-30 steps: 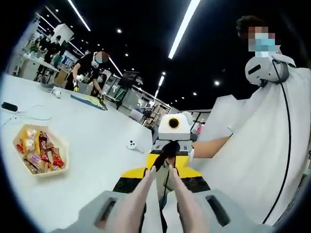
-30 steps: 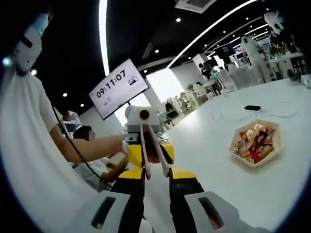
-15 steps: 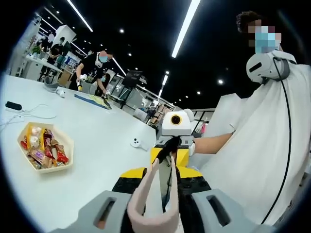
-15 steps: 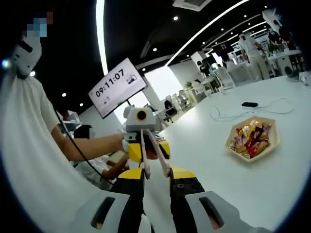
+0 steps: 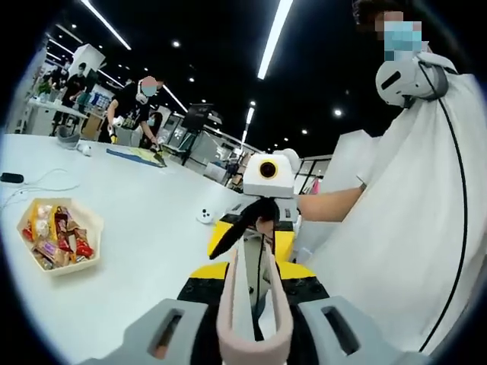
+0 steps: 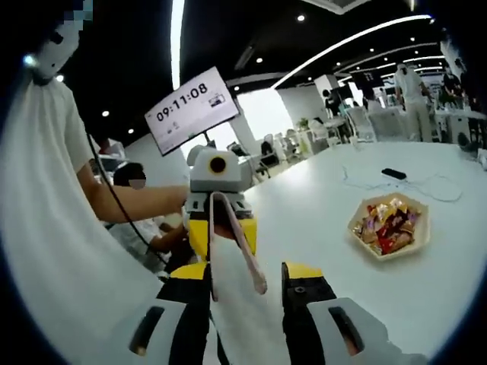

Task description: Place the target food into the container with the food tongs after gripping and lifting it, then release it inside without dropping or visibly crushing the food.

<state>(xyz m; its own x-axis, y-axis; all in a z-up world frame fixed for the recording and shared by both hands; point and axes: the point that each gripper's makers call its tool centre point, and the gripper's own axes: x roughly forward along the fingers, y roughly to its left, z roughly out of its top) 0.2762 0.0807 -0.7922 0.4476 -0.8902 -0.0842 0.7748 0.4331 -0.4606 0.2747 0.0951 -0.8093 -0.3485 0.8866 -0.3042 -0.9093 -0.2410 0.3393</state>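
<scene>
Pink food tongs (image 5: 255,304) lie hinge-end between the jaws of my left gripper (image 5: 255,268), which is shut on them. Their arms run forward towards my right gripper (image 5: 262,217), whose black fingers stand spread. In the right gripper view the tongs (image 6: 237,255) reach out from the left gripper (image 6: 217,220), and both tips end between the wide-apart jaws of my right gripper (image 6: 245,272), which is open. A beige hexagonal container (image 5: 86,258) of wrapped snacks (image 5: 52,237) sits on the white table; it also lies to the right (image 6: 403,251).
A person in a white shirt (image 5: 411,228) holds both grippers. A small white controller (image 5: 204,217) lies on the table (image 5: 144,228). A black device with a cable (image 6: 394,173) lies beyond the container. A clock screen (image 6: 190,110) hangs behind. People work at far tables.
The tongs' arms, spread apart a second ago, have drawn close together in the left gripper, and their hinge end has come into view. Both cameras shifted slightly.
</scene>
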